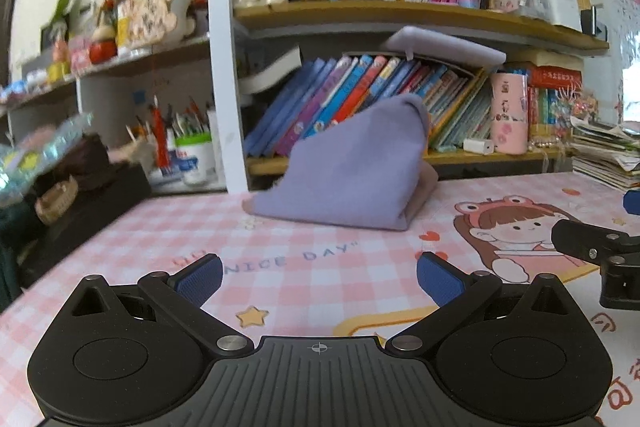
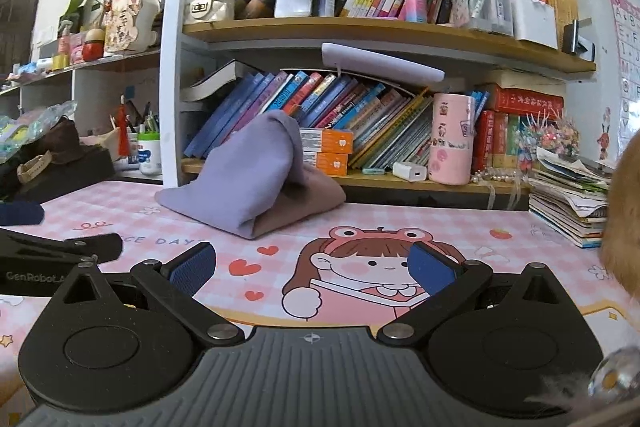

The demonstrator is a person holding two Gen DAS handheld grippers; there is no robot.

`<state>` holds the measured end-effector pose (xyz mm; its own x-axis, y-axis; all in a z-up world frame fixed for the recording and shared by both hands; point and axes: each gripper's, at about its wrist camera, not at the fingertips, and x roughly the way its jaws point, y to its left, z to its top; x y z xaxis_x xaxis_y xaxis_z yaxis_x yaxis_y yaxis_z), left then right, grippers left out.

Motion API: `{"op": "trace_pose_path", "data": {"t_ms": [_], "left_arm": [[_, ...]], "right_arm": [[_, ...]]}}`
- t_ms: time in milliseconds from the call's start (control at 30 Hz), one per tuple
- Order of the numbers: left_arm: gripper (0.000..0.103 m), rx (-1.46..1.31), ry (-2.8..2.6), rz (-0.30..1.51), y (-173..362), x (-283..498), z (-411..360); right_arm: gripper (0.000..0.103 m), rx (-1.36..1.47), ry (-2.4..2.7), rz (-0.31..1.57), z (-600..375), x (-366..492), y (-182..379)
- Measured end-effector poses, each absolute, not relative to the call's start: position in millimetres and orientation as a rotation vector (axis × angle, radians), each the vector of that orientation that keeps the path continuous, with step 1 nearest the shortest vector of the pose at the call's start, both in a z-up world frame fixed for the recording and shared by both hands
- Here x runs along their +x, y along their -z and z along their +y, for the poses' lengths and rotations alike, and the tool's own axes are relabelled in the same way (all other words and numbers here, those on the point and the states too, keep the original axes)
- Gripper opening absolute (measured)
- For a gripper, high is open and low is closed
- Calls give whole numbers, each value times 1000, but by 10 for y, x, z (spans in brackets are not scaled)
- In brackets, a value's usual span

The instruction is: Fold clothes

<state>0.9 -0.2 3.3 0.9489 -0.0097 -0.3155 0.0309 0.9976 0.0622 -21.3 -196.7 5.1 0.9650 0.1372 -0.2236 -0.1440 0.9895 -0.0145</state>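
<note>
A folded lilac garment (image 1: 340,171) leans against the bookshelf (image 1: 360,13) on the table (image 1: 320,267); left gripper (image 1: 319,277) and right gripper (image 2: 312,267) both gape, empty.

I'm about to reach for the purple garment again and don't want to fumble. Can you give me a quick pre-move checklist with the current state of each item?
1. Left tongs open and holding nothing: ok.
2. Right tongs open and holding nothing: ok.
3. Purple garment lying flat on the pink desk mat: not ok, it is bunched, its top propped against the bookshelf.
4. Bare mat between tongs and garment: ok.
5. Graspable corners or hem visible: cannot tell.
</note>
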Motion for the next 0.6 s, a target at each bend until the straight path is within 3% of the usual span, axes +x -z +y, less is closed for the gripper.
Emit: {"op": "trace_pose_path", "data": {"t_ms": [433,600], "left_arm": [[103,38,20,244,-57,-135,38],[103,21,118,321,-137,98,-44]], "right_arm": [[103,-13,-215,287,-1978,-117,-32],[103,115,-302,329,-2177,68,-89]]}}
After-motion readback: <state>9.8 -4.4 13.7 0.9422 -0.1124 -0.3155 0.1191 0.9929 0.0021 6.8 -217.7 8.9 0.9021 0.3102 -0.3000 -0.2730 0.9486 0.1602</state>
